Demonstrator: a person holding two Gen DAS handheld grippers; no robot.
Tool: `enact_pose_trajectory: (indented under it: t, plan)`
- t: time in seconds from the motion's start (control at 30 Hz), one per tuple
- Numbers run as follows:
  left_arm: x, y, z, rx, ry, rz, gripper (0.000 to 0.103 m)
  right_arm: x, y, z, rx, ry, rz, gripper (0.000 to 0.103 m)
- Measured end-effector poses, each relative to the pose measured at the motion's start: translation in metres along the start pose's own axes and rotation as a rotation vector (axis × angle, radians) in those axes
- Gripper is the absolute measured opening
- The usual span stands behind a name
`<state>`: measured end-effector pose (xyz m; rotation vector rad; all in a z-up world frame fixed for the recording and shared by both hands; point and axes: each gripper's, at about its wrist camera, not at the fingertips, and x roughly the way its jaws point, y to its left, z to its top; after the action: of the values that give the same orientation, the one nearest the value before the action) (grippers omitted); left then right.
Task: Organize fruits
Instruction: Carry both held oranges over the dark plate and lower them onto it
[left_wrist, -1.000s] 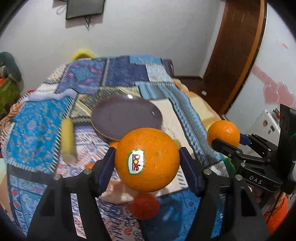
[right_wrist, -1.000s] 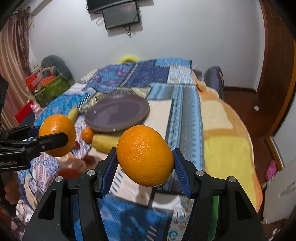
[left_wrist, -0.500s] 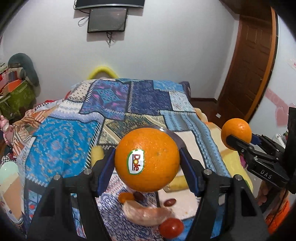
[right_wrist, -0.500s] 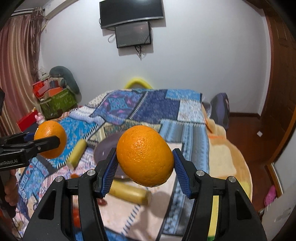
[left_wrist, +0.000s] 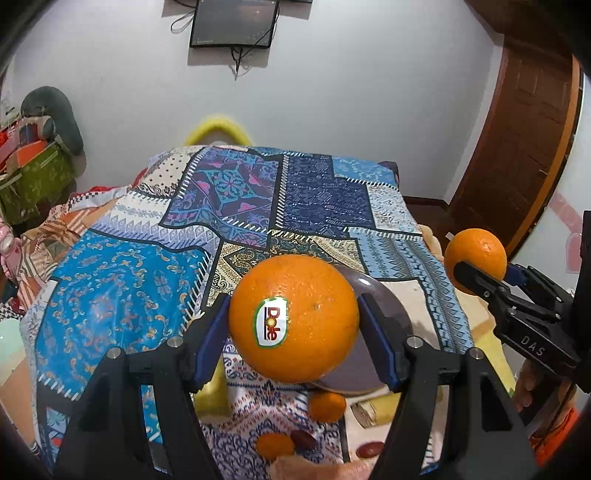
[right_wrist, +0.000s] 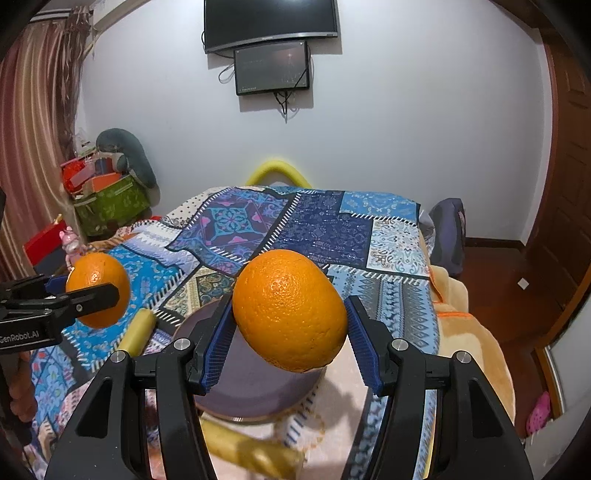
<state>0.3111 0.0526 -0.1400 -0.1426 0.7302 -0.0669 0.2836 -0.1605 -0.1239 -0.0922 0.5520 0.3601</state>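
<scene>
Beneath the stickered orange (left_wrist: 293, 317), small fruits (left_wrist: 327, 406), left view only

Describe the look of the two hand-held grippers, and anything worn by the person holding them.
Both are matte black with silver screws and ribbed blue pads. The left hand-held gripper reads "GenRobot.AI" on its side; the right hand-held gripper reads "DAS". An orange sleeve shows below the right one.

Stickered orange (left_wrist: 293, 319) hides most of the purple plate (left_wrist: 391, 314).

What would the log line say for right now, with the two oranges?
left gripper: shut on stickered orange | right gripper: shut on plain orange | both held above purple plate | plate: no fruit seen on it
</scene>
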Motion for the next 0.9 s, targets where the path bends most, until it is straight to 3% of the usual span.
enact_pose_trajectory:
  t: [0.5, 0.7, 0.9]
  plan:
    - [0.097, 0.000, -0.008, 0.048, 0.165, -0.013, 0.068, 0.086, -0.004, -0.019, -0.025, 0.195, 0.025, 0.055]
    - [0.120, -0.007, -0.017, 0.087, 0.230, -0.030, 0.068, 0.111, -0.005, -0.027, -0.030, 0.264, 0.043, 0.055]
    - [0.128, -0.009, -0.016, 0.083, 0.241, -0.030, 0.068, 0.119, -0.006, -0.033, -0.037, 0.293, 0.050, 0.055]
